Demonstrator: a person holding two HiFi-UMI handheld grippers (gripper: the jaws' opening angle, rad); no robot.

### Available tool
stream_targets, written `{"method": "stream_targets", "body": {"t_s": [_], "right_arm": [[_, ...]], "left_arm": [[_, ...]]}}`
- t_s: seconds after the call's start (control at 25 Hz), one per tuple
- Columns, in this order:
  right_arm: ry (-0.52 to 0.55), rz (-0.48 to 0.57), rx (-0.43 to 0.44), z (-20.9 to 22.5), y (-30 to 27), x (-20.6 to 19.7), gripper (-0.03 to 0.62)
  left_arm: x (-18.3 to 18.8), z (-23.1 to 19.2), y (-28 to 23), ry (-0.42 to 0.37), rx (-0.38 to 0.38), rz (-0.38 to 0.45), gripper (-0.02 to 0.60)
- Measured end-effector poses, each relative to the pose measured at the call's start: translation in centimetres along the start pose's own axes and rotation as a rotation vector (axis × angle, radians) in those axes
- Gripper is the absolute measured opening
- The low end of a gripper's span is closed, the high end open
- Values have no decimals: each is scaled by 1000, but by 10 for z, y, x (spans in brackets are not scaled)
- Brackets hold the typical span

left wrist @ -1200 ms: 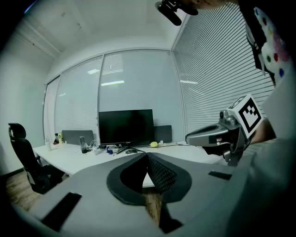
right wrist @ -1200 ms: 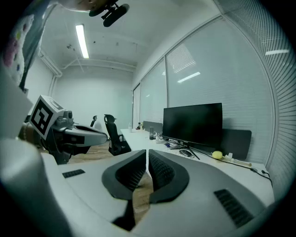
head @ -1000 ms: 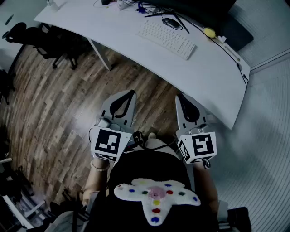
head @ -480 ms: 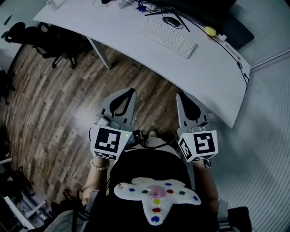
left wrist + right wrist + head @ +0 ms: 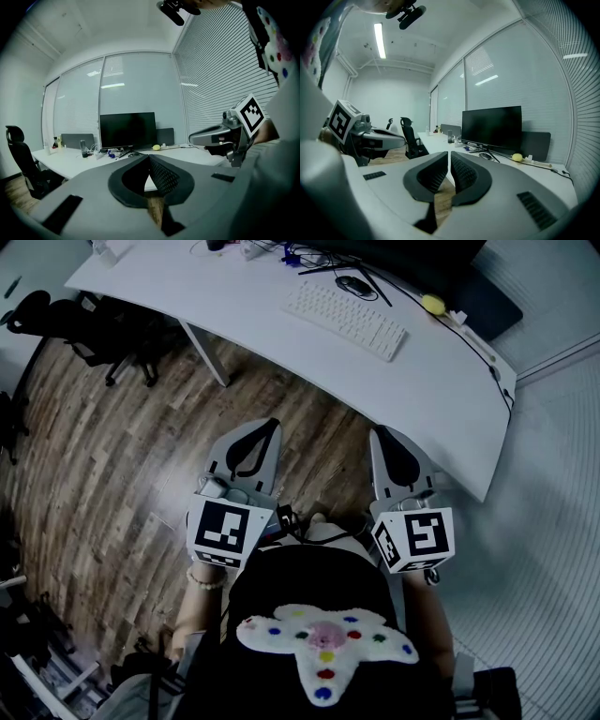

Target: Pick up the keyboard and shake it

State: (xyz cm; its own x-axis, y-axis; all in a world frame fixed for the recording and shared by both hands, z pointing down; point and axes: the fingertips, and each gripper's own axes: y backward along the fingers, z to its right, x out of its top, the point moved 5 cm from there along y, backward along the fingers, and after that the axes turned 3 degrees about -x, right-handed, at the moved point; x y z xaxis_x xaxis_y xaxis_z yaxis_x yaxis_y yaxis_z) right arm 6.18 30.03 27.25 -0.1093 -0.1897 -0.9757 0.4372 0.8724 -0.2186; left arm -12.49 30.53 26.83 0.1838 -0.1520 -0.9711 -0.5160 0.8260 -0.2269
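The white keyboard (image 5: pixel 344 320) lies flat on the white desk (image 5: pixel 431 399), slanted across its far half, with nothing touching it. Just behind the keyboard sits a dark mouse (image 5: pixel 354 284), and behind that stands the foot of a black monitor (image 5: pixel 127 130). A small round yellow object (image 5: pixel 432 305) rests on the desk to the keyboard's right. A tangle of cables (image 5: pixel 281 254) lies near the desk's back edge. A black office chair (image 5: pixel 94 329) stands at the desk's left end, on the wooden floor (image 5: pixel 112 456).

Both grippers are held side by side over the floor on the near side of the desk, well apart from the keyboard and pointing towards it. The left gripper (image 5: pixel 273 428) has its jaws pressed together with nothing between them, as its own view shows. The right gripper (image 5: pixel 377 433) is likewise closed and empty, its ribbed pads meeting at the tip. The person wears a black top with a white star-shaped patch (image 5: pixel 323 643) dotted in colours.
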Motion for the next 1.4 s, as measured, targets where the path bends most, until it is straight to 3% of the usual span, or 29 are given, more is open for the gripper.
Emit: {"method": "stream_targets", "body": {"t_s": [0.84,1.4], "right_arm": [[17,-22,-19,-27,-14,-7,43],[23,-25,43,38,-117,5,43]], "left_arm": [[-10,-32,7,-3,-20,25,17],[0,-75,-95,4,23,5,17]]}}
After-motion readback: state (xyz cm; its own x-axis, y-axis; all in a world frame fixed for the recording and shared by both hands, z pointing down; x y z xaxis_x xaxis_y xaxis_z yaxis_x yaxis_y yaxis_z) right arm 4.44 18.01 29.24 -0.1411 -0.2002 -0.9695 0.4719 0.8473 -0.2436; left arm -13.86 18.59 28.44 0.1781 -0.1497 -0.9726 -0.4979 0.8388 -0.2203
